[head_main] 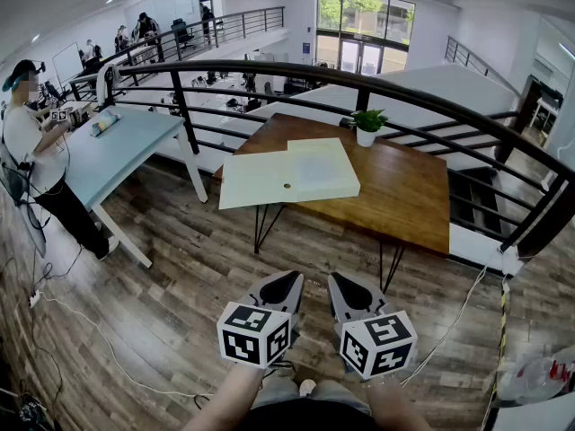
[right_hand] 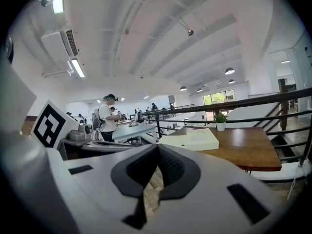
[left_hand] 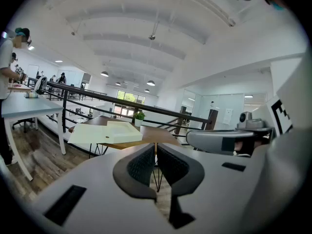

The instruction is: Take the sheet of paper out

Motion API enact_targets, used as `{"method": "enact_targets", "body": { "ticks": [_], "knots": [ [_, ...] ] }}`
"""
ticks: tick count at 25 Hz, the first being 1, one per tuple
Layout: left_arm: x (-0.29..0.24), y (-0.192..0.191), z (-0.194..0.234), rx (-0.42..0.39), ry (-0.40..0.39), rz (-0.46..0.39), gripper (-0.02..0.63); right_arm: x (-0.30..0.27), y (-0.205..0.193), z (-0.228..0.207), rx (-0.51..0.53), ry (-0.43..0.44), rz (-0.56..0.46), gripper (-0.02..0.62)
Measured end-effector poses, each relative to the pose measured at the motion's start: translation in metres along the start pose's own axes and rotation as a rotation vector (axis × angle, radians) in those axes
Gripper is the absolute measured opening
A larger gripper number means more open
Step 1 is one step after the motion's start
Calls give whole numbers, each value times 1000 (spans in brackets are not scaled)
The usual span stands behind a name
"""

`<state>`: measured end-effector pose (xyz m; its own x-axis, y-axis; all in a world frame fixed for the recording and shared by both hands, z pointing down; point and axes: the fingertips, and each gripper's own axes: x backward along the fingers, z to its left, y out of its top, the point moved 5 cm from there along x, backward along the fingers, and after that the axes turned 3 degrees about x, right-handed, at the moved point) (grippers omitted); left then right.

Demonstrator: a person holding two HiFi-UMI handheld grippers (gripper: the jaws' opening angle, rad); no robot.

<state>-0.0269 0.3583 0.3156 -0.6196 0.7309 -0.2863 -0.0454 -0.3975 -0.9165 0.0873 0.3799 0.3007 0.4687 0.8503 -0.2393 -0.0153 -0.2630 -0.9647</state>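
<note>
left gripper (head_main: 280,287) and right gripper (head_main: 353,293) both clenched empty, well apart from the pale box (head_main: 287,176) on the wooden table (head_main: 404,200).

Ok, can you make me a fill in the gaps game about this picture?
The potted plant stands on a table made of ____.
The left gripper and the right gripper both have their jaws ____.
The pale flat box lies on the table, and ____ gripper touches it.
Missing words: wood; shut; neither.
</note>
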Motion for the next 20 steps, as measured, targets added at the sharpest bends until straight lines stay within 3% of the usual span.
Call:
{"method": "enact_targets", "body": {
  "ticks": [12, 20],
  "knots": [
    [3, 4, 1, -37, 24, -28, 25, 2, -5, -8, -5, -20, 0, 26],
    [2, -3, -9, 21, 18, -58, 25, 8, -7, -18, -57, 47, -3, 26]
  ]
}}
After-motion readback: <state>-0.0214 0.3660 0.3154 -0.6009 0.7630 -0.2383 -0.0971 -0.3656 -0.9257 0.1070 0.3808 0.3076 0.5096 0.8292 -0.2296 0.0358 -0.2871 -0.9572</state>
